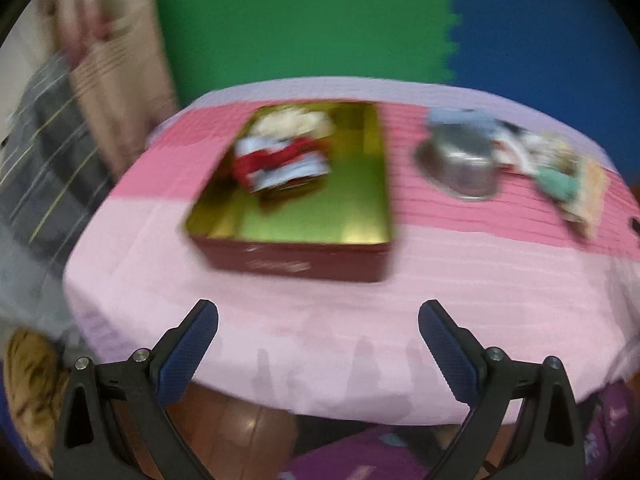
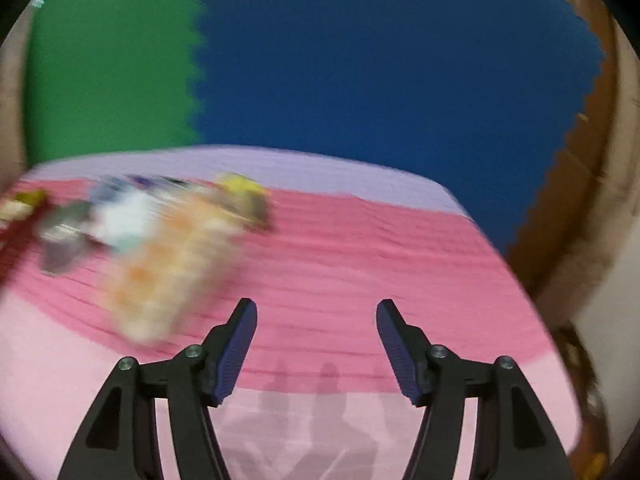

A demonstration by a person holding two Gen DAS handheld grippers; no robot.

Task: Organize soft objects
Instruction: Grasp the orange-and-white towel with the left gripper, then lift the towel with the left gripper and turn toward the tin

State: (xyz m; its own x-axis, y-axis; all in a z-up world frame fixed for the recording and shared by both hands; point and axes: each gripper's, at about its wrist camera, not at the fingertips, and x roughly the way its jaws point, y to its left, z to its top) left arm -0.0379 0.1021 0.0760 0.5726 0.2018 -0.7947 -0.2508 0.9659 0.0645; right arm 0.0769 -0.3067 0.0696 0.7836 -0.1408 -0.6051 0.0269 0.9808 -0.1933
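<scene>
Both views are blurred. The left gripper (image 1: 318,320) and the right gripper (image 2: 316,316) hang above the near edge of the pink table (image 1: 280,320), jaws spread and holding nothing. In the left view a red tin (image 1: 296,256) at centre holds a red-and-white cloth bundle (image 1: 284,160); more soft items (image 1: 556,168) lie at the upper right beside a metal bowl (image 1: 460,164). This looks like the gap between picks: next, reach for the loose pile and carry one piece to the tin.
</scene>
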